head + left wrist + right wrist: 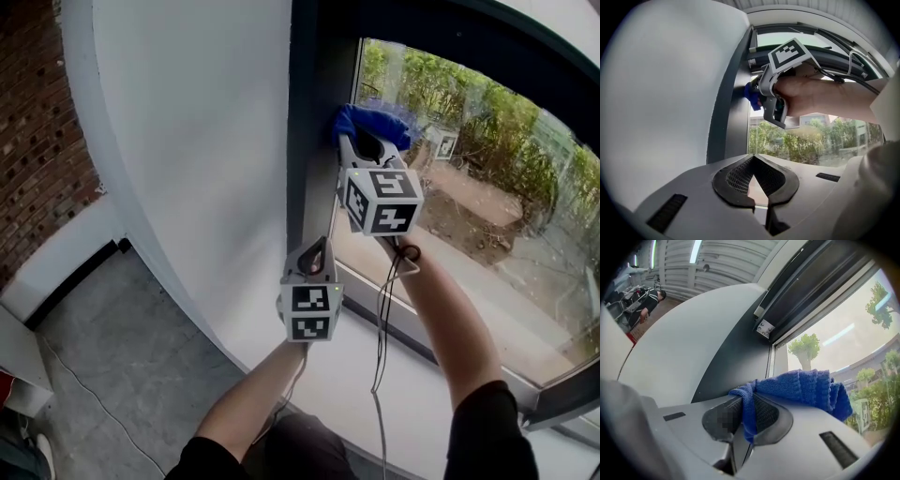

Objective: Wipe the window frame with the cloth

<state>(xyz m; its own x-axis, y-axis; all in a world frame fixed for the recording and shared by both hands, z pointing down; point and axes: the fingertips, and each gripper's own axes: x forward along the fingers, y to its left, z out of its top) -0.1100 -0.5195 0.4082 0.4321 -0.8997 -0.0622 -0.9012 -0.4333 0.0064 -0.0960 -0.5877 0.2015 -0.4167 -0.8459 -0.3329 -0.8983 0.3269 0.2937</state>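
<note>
Blue cloth [377, 124] clenched in right gripper [364, 142], bunched against the dark upright window frame [302, 112], at the glass edge. The frame's long axis runs vertically, most of it below the cloth. Left gripper [314, 255] closed on nothing, lower, idle.
</note>
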